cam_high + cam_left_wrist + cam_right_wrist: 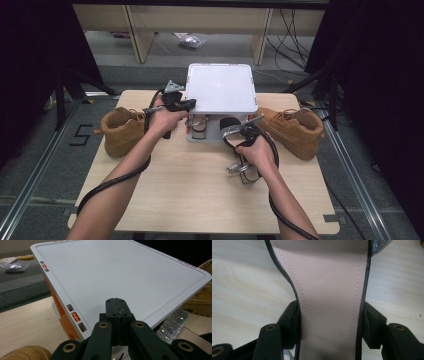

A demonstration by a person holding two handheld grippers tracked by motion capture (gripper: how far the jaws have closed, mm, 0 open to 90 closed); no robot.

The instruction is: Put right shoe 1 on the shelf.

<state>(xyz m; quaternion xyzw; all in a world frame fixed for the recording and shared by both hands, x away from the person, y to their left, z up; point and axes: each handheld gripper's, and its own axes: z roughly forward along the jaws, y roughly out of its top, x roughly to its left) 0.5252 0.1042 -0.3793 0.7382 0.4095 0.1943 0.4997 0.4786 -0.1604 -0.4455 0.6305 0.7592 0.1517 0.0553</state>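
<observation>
The sandal (329,297) lies on the light wooden table (190,190), a bit right of the middle, with its pink-beige inside facing up. The right gripper (240,167) holds it, one black jaw pressed on each long side. Seen from above, its long way runs from the near edge toward the far edge.

The left gripper (117,308) has its jaws shut tight with nothing between them, and it hovers over the near left corner of the white lid (221,87). The lid tops a rack at the far edge, and another sandal (199,124) sits under it.

One tan boot (122,131) stands by the left edge, and another tan boot (295,130) by the right edge. The near half of the table is bare wood. Around the table are dark curtains, a grey floor and cables.
</observation>
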